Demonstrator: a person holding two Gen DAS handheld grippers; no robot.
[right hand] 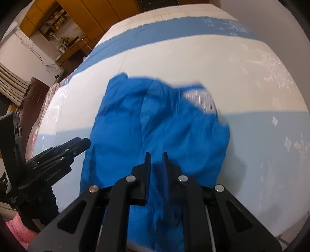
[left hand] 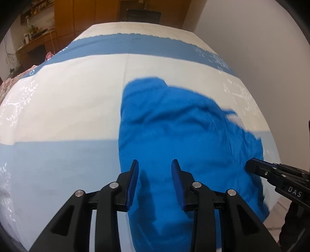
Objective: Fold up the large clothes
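A bright blue garment (left hand: 184, 135) lies crumpled on a bed with a white and blue striped sheet (left hand: 67, 106). It also shows in the right wrist view (right hand: 155, 120), with a white ribbed lining patch (right hand: 201, 99) at its far right. My left gripper (left hand: 155, 170) is open and empty, hovering over the garment's near left part. My right gripper (right hand: 156, 160) has its jaws narrowly apart with blue cloth between them; whether it grips is unclear. Each gripper shows in the other's view, the right (left hand: 251, 164) and the left (right hand: 85, 143).
The bed's near edge (right hand: 261, 228) runs under my grippers. Wooden cabinets and shelves (right hand: 58, 17) stand beyond the bed at the far left. A pink patterned fabric (left hand: 11, 81) lies at the bed's left side. A plain wall (left hand: 251, 38) is on the right.
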